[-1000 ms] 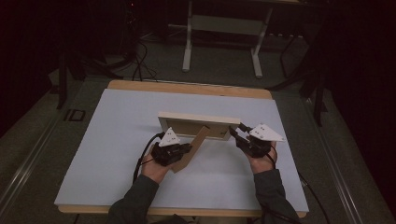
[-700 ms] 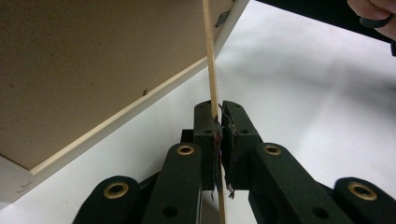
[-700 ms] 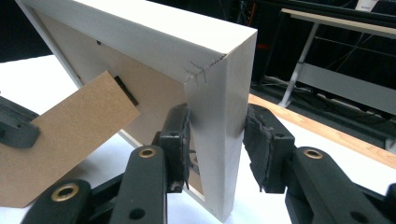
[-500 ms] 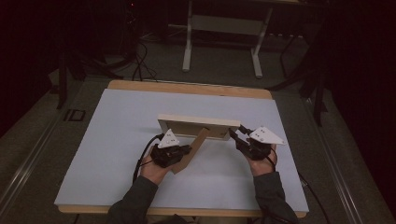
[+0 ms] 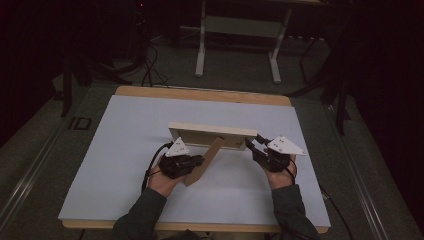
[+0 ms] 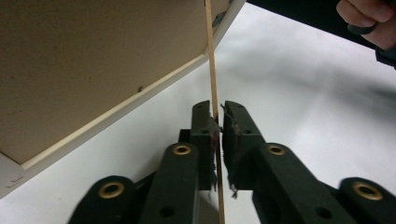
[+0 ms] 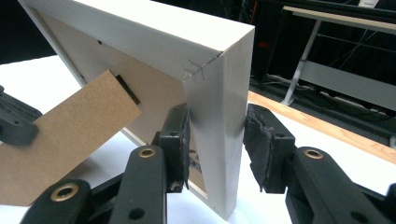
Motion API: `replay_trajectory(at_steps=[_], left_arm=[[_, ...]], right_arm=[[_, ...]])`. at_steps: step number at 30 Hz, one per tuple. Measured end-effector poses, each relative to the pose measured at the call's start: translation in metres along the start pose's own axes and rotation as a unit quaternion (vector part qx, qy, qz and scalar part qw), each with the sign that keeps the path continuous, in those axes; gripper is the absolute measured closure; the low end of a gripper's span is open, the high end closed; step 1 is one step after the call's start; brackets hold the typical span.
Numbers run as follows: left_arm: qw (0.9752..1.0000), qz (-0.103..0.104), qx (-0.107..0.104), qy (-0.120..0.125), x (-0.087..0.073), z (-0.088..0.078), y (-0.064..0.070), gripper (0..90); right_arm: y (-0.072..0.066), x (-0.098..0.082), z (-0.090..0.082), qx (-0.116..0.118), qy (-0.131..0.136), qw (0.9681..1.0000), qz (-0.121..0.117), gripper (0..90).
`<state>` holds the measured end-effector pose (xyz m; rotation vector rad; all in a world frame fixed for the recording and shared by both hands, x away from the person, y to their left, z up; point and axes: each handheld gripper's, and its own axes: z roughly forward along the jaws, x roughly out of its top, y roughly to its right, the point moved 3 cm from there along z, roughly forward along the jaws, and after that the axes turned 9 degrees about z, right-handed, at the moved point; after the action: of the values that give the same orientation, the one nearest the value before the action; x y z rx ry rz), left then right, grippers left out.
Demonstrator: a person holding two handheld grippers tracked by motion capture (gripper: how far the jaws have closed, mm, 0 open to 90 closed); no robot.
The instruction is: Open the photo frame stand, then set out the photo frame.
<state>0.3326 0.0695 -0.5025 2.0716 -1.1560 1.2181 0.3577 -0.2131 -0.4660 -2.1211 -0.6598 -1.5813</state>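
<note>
A white-edged picture frame (image 5: 210,132) stands upright mid-table with its brown back toward me. Its cardboard easel stand (image 5: 207,160) slants out from that back. My left gripper (image 5: 200,161) is at the stand's lower part. In the left gripper view the stand's thin edge (image 6: 211,56) runs between the jaws of the left gripper (image 6: 218,112), which have just been opening; a slight gap shows at one pad. My right gripper (image 5: 252,145) holds the frame's right end. In the right gripper view both pads of the right gripper (image 7: 215,135) press the frame's side (image 7: 140,32).
The white tabletop (image 5: 125,150) has a wooden rim along its far edge. Behind the table stand a metal desk base (image 5: 240,30) and floor cables (image 5: 150,70). The person's other hand (image 6: 369,18) shows at the top right of the left gripper view.
</note>
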Motion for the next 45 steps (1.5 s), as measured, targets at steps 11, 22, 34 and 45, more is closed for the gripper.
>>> replay_trajectory(at_steps=[11, 22, 34, 45], left_arm=[[0.9997, -0.015, 0.009, 0.017, -0.008, -0.021, -0.008, 71.1], [0.9985, -0.033, 0.036, 0.025, -0.015, -0.039, -0.024, 70.6], [0.9967, -0.048, 0.058, 0.028, -0.020, -0.051, -0.034, 71.1], [0.9910, -0.077, 0.101, 0.042, -0.021, -0.065, -0.050, 72.5]], right_arm=[[0.002, -0.001, 0.000, 0.008, -0.001, 0.9999, 0.013, 60.3], [0.005, -0.006, -0.003, 0.002, -0.009, 0.9998, 0.017, 57.5], [0.012, -0.016, -0.011, 0.002, -0.014, 0.9995, 0.029, 55.3], [0.025, -0.020, -0.019, 0.011, -0.029, 0.9988, 0.038, 61.0]])
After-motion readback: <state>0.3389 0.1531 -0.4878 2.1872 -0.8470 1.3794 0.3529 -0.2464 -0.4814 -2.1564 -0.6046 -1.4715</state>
